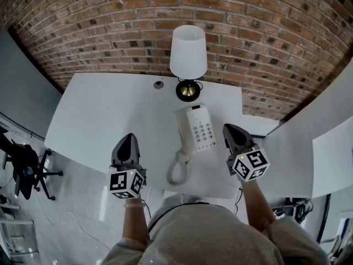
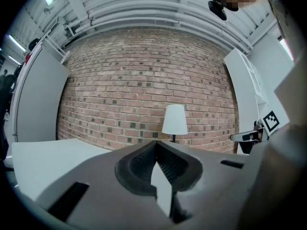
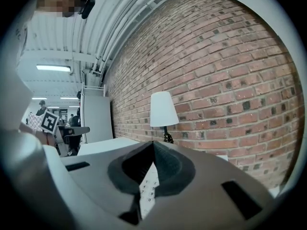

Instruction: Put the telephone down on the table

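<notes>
A white telephone [image 1: 197, 128] with a keypad lies flat on the white table [image 1: 105, 115], its handset in the cradle on its left side and its coiled cord [image 1: 177, 170] looping toward the front edge. My left gripper [image 1: 127, 138] hovers shut and empty over the table, well left of the phone. Just right of the phone is my right gripper [image 1: 228, 129], also shut and empty. In the right gripper view a strip of the keypad [image 3: 147, 188] shows through the slit between the jaws.
A table lamp [image 1: 188, 54] with a white shade stands behind the phone against the brick wall [image 1: 248, 32]. A small round cable hole [image 1: 159, 84] sits at the table's back. An office chair [image 1: 25, 167] stands on the floor at the left. White partitions rise at the right.
</notes>
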A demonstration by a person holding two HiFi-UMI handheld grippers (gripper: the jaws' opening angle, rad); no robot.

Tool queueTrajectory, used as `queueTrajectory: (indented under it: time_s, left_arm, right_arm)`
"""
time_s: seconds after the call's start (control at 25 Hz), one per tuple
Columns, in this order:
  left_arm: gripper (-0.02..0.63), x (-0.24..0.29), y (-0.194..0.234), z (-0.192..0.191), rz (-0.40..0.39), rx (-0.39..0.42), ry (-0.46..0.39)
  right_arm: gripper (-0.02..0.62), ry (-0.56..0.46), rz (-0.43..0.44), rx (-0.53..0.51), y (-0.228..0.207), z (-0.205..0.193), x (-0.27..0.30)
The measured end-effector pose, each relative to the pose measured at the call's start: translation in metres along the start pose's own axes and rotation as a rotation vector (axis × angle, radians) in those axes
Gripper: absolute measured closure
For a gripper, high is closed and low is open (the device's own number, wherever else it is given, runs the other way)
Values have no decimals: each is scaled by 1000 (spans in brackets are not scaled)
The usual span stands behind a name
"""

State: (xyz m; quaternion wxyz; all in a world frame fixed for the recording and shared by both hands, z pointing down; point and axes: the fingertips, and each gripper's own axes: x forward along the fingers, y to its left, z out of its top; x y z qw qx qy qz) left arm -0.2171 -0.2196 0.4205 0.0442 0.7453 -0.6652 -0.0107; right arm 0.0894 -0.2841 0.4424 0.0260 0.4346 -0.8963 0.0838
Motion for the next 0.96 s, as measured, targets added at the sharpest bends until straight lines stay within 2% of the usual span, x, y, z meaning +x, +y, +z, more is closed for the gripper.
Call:
queueTrajectory:
  time_s: [0.96]
  left_arm:
    - [601,2,-1,-2,-5,17,10]
  right_arm:
    - [592,-27,-23,34,-1,-1,4]
